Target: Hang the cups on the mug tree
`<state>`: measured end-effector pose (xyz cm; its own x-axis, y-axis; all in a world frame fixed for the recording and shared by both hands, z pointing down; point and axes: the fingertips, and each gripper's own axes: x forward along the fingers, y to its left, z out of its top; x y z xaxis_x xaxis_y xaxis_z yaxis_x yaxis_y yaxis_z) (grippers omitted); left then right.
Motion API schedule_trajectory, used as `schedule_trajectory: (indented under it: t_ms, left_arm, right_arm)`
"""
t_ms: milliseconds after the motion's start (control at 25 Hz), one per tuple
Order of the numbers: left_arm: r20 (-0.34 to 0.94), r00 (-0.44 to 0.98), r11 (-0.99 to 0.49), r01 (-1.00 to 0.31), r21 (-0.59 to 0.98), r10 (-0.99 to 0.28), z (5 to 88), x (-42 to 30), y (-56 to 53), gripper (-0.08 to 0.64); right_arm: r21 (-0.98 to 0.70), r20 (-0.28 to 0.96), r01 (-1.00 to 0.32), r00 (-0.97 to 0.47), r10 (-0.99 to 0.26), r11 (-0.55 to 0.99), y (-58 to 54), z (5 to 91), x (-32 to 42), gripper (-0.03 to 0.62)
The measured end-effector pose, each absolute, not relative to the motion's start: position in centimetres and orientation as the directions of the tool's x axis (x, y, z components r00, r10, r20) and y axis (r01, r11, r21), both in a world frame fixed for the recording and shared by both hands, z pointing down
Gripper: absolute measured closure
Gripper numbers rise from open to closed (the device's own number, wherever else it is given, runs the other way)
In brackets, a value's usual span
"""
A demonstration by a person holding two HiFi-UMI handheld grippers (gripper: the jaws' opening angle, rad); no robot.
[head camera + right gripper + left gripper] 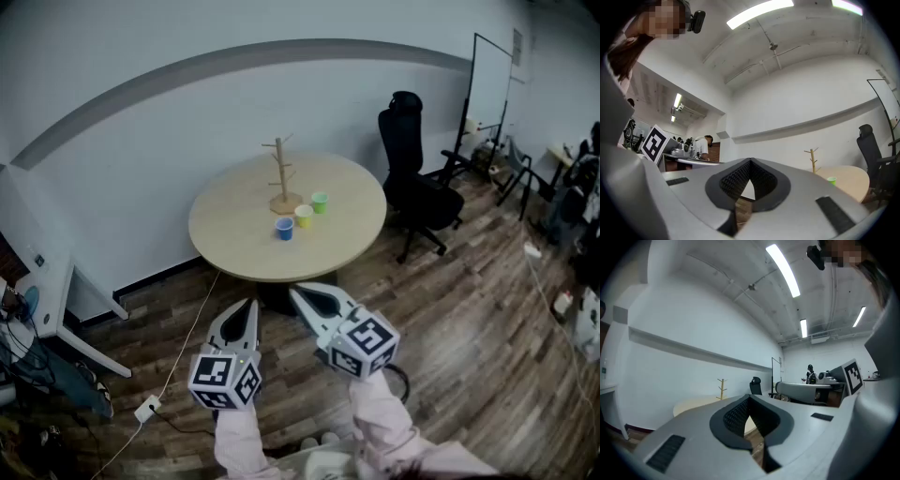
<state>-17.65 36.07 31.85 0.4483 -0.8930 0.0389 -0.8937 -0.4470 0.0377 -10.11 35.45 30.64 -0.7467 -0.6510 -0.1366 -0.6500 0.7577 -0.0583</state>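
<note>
A wooden mug tree (280,175) stands bare on a round beige table (347,234) in the head view. Beside its base sit a green cup (320,202), a yellow cup (304,217) and a blue cup (284,229). Both grippers hang well short of the table, over the wooden floor. My left gripper (247,306) is shut and holds nothing. To its right, my right gripper (298,293) is likewise shut and empty. In the left gripper view the mug tree (722,388) shows far off. The right gripper view catches the mug tree (813,160) and the green cup (831,179).
A black office chair (414,183) stands right of the table. A white cable and plug (148,407) lie on the floor at the left, near a white desk leg (80,323). Folding chairs and clutter sit at the far right (520,178). A person stands far off (701,147).
</note>
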Motion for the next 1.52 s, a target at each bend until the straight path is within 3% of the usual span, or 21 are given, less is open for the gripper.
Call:
schedule_trajectory:
  t_ms: [800,1520]
  left_arm:
    - [0.056,0.465,-0.462,-0.885,0.053,-0.884,32.5,-16.3,35.3,0.545]
    - [0.134,0.384,-0.366,-0.92,0.143,-0.913,37.9,-20.2,36.5,0.545]
  right_arm:
    - [-0.112,-0.143,-0.641,-0.745,-0.651,0.759,34.2,30.9,-8.9,0.591]
    - [-0.171,-0.07,-0.593,-0.789,-0.61,0.787,33.3,35.7,-12.6,0.592]
